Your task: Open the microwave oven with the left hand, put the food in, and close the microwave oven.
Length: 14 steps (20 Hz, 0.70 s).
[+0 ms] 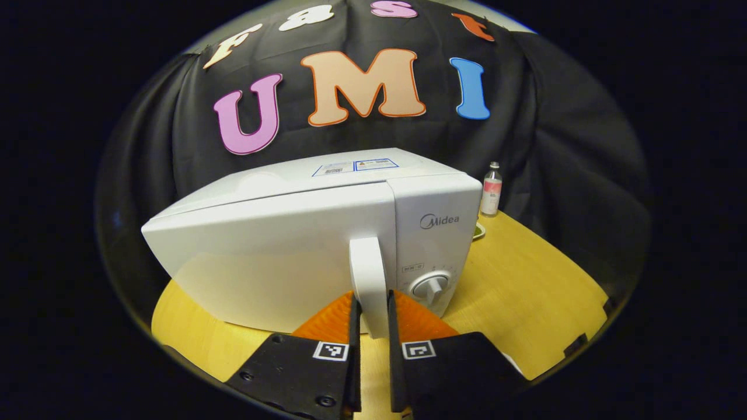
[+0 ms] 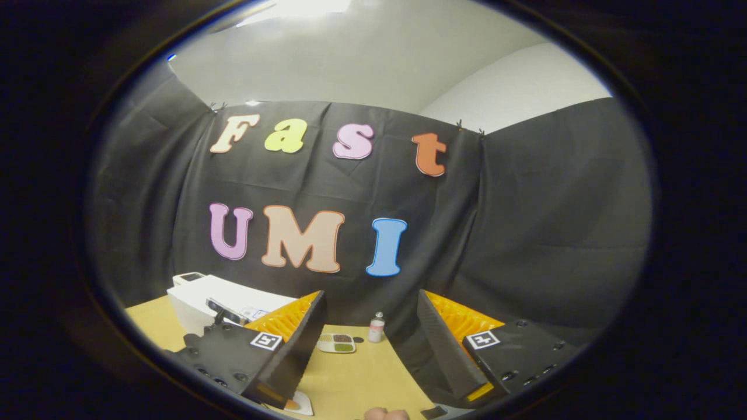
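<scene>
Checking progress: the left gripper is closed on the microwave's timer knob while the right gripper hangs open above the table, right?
Not the knob. In the left gripper view the left gripper clamps the microwave's door handle; the knob sits untouched beside it. The right gripper is open, as you said.

The boxy white microwave oven [image 1: 280, 256] at the centre of the left gripper view looks like smooth painted metal with a soft sheen, and its upright white door handle [image 1: 369, 280] like glossy plastic. Beneath it, the yellow wooden tabletop [image 1: 525, 291] is smooth and matt — the same in the right gripper view. The small clear bottle [image 1: 491, 189] at right centre looks glossy, with a paper label.
</scene>
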Each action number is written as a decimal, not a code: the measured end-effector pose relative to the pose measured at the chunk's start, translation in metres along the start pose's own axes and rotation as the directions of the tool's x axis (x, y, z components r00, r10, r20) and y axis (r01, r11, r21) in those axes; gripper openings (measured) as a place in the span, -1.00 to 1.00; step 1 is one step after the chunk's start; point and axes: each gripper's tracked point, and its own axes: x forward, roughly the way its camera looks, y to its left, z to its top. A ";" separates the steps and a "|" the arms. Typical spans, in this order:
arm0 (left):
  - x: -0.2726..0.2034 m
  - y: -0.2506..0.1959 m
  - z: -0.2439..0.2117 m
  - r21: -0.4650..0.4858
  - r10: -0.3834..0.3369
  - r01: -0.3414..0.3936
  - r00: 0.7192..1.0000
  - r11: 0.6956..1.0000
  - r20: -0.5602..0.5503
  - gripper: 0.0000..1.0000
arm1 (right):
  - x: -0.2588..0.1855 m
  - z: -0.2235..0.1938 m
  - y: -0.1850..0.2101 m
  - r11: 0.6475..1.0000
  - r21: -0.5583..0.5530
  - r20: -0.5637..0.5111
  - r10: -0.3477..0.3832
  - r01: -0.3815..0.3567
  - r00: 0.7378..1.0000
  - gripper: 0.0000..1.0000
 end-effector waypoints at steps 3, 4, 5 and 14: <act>-0.001 0.000 -0.001 0.013 -0.001 0.001 1.000 1.000 -0.011 -0.65 | -0.001 -0.001 0.000 1.000 0.003 0.001 0.004 -0.004 1.000 0.96; 0.001 -0.001 0.000 0.009 -0.003 0.003 1.000 1.000 -0.001 -0.72 | -0.001 0.000 0.001 1.000 0.003 0.003 0.005 -0.005 1.000 0.96; 0.000 -0.001 -0.002 0.008 -0.012 0.012 1.000 1.000 0.000 -0.74 | -0.002 0.001 0.000 1.000 0.003 0.005 0.006 -0.006 1.000 0.93; -0.051 0.003 -0.022 0.032 -0.041 0.040 0.999 0.999 0.027 -0.85 | -0.003 0.007 0.012 0.999 0.031 0.024 0.037 -0.038 0.999 0.93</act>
